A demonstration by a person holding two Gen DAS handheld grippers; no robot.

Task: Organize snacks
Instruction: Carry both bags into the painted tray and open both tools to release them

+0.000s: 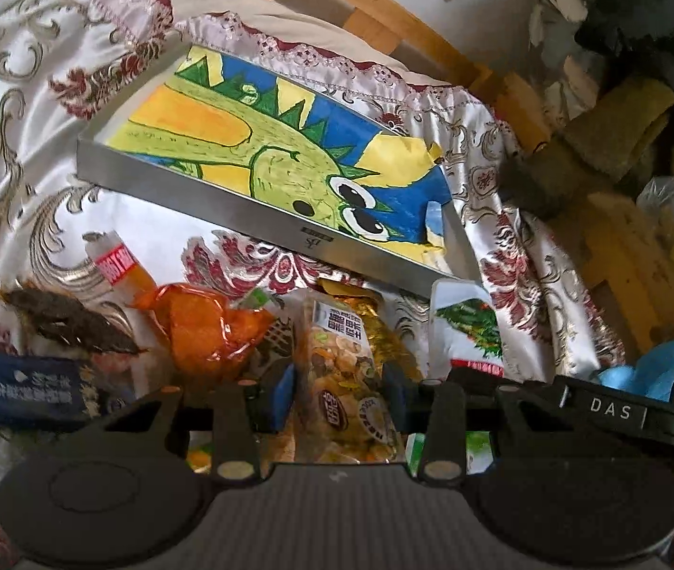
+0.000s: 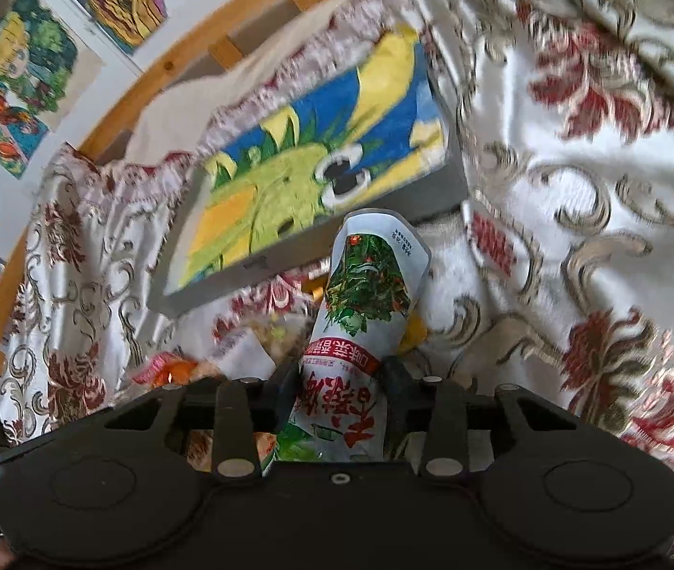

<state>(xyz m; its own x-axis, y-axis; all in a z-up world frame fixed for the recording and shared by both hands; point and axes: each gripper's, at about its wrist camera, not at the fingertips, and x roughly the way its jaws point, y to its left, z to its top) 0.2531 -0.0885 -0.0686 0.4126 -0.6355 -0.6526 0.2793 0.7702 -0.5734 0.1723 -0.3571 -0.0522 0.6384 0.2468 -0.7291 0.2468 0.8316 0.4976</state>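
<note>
The left tool [image 1: 339,392] squeezes a clear nut pack [image 1: 344,361]; only this view shows the orange snack [image 1: 204,327] at ten o'clock. The right tool [image 2: 344,380] squeezes a white and green pack [image 2: 365,294], blurry here. Past both, at twelve o'clock, sits the tray [image 1: 223,194] with a dinosaur drawing on the flowery cloth [image 2: 574,190].
</note>
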